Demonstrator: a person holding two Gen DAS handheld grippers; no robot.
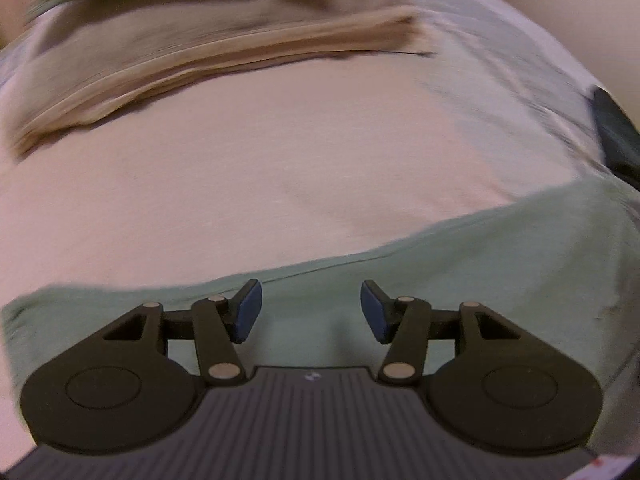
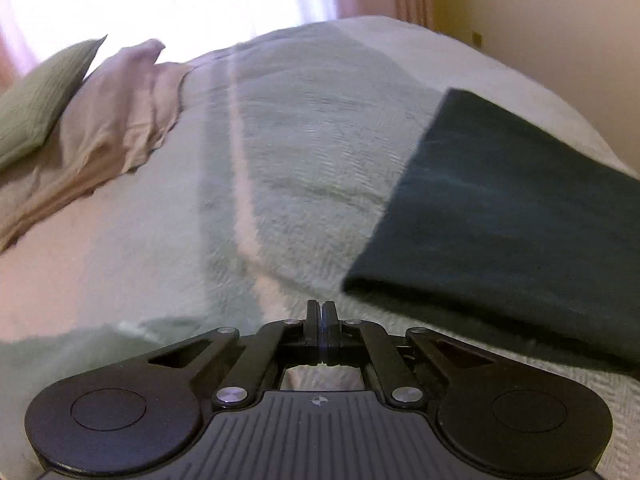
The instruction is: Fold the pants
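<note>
A dark teal folded garment (image 2: 512, 208) lies flat on the bed at the right of the right wrist view; only its edge (image 1: 616, 132) shows in the left wrist view. My right gripper (image 2: 321, 312) hangs just left of its near corner, jaws shut with nothing visible between them. A pale green cloth (image 1: 440, 280) is spread at the near side of the bed. My left gripper (image 1: 311, 310) hovers over it, open, its blue pads (image 1: 248, 312) apart and empty. The same green cloth (image 2: 80, 356) shows at the lower left of the right wrist view.
A rumpled beige cloth (image 1: 200, 64) lies across the far part of the bed, also beige cloth (image 2: 112, 120) in the right view. A green pillow (image 2: 36, 100) leans behind it. The pale bedspread (image 2: 304, 140) covers the middle. A wall and bright curtains stand beyond.
</note>
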